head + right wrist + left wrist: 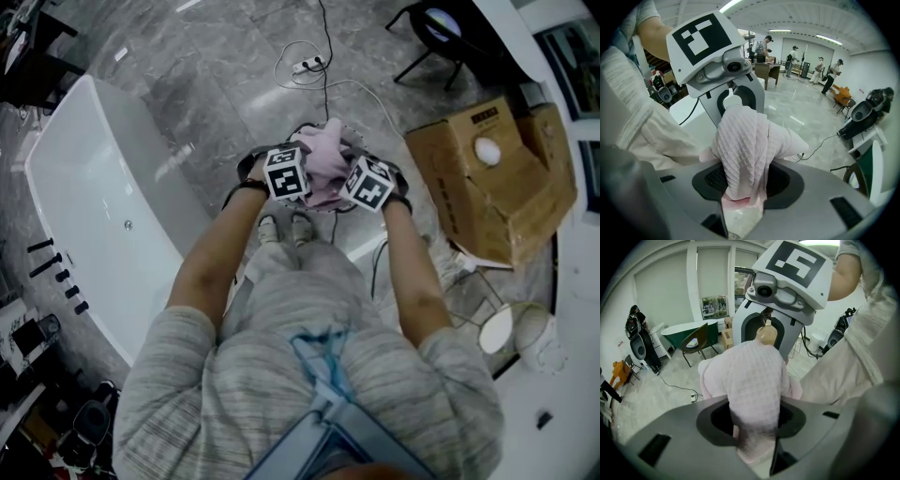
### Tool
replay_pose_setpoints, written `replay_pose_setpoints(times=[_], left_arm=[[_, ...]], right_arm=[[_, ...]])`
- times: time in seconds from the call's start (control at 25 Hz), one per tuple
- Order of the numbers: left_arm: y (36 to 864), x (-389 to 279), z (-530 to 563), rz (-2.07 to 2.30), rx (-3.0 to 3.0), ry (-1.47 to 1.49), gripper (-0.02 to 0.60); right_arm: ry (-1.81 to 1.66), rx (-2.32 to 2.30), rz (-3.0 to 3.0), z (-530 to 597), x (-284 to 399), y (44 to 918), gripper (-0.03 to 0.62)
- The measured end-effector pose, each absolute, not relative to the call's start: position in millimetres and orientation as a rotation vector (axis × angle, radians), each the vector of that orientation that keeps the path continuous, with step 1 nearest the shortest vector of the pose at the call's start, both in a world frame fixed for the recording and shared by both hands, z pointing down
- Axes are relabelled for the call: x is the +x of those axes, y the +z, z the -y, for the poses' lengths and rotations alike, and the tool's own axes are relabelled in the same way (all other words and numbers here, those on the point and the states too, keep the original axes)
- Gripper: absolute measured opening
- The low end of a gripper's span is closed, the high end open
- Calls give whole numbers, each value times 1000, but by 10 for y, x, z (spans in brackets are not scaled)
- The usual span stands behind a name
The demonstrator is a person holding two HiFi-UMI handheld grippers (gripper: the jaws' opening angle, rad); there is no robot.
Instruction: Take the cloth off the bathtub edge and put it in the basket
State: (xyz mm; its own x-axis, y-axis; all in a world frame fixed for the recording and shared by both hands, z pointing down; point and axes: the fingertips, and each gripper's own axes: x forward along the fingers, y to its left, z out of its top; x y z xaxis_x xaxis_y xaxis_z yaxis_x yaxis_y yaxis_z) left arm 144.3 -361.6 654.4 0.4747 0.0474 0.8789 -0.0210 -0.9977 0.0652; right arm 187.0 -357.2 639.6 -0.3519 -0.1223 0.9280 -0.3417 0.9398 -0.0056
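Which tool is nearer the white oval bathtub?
Left. The left tool holds the pink waffle-weave cloth on the side toward the white bathtub; the right tool holds its far side.

The cloth (323, 157) is bunched between the left gripper (286, 172) and the right gripper (367, 184), clamped in the jaws of both (they face each other across it); the bathtub (89, 192) lies to their left, the cardboard box (487, 183) to their right; a power strip (310, 64) sits on the floor beyond the cloth; the person's feet (286, 228) stand just behind the grippers.
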Motion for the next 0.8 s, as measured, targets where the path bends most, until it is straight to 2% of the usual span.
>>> replay_pose_setpoints(times=[0.48,0.8], left_arm=[[7005,1337,3733,-34,2516,1693,178],[7114,1263,3781,19,2505,1751,233]], right_arm=[[311,309,1893,3640,1804,6824,195],[336,320,1867,3658,1843,6980,195]])
